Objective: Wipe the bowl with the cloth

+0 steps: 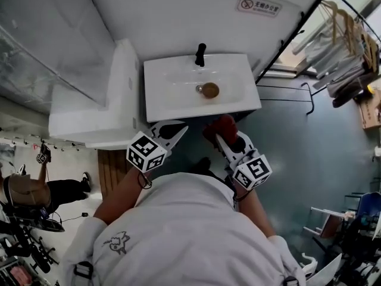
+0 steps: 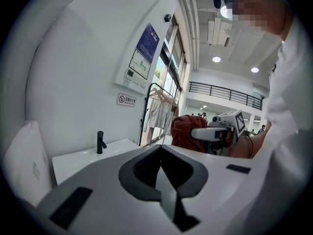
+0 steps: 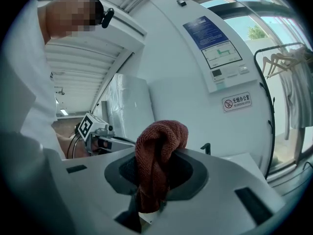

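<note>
A small brown bowl (image 1: 209,90) sits in the white sink basin (image 1: 172,103), below the black faucet (image 1: 200,53). Both grippers hover side by side just in front of the basin's near edge. My right gripper (image 1: 220,137) is shut on a bunched red-brown cloth (image 1: 221,127), which drapes over its jaws (image 3: 159,155) in the right gripper view. My left gripper (image 1: 180,130) is shut with nothing in it. From the left gripper view I see the cloth (image 2: 188,130), the right gripper (image 2: 212,133) and the faucet (image 2: 100,142). The bowl is hidden in both gripper views.
A white boxy unit (image 1: 95,109) stands left of the sink. A curved white wall with a no-smoking sign (image 1: 258,6) rises behind it. A black clothes rack with hangers (image 1: 342,40) is at the right. Another person (image 1: 36,189) is at the far left.
</note>
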`<move>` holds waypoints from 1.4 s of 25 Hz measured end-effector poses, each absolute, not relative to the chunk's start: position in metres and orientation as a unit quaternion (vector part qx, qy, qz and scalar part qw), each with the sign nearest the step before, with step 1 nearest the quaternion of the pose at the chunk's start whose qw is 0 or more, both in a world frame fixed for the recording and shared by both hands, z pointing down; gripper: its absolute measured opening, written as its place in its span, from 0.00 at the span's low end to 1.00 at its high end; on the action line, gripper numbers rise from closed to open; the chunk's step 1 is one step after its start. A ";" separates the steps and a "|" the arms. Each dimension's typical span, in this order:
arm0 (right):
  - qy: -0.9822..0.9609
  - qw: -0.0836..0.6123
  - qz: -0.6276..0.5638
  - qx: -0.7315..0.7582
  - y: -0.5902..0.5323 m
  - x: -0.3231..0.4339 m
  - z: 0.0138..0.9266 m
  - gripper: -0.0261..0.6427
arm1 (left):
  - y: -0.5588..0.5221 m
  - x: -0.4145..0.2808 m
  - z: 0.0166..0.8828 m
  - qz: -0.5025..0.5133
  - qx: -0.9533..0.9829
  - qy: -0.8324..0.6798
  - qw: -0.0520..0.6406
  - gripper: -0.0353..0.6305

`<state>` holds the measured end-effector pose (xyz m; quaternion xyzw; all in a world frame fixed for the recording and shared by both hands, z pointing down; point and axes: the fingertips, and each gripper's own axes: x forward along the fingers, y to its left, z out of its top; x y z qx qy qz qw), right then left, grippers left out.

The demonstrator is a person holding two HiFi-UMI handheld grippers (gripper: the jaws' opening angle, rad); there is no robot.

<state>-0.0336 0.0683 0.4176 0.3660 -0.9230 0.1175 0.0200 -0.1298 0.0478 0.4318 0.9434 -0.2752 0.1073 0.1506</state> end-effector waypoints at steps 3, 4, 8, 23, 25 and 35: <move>-0.923 0.021 0.114 0.368 0.040 0.001 0.421 0.20 | 0.014 -0.102 0.434 0.112 0.940 -0.285 0.152 0.07; -0.923 0.032 0.105 0.369 0.033 0.011 0.423 0.20 | 0.005 -0.093 0.436 0.114 0.939 -0.286 0.152 0.07; -0.928 0.069 0.075 0.359 0.009 0.042 0.432 0.20 | -0.035 -0.064 0.457 0.141 0.930 -0.300 0.158 0.07; -0.912 0.065 0.145 0.377 -0.077 0.087 0.493 0.20 | -0.135 -0.042 0.542 0.177 0.901 -0.309 0.248 0.07; -0.909 0.067 0.156 0.381 -0.092 0.089 0.501 0.20 | -0.147 -0.037 0.544 0.184 0.904 -0.296 0.247 0.07; -0.881 0.097 0.236 0.399 -0.169 0.085 0.575 0.20 | -0.212 -0.036 0.602 0.250 0.902 -0.252 0.247 0.07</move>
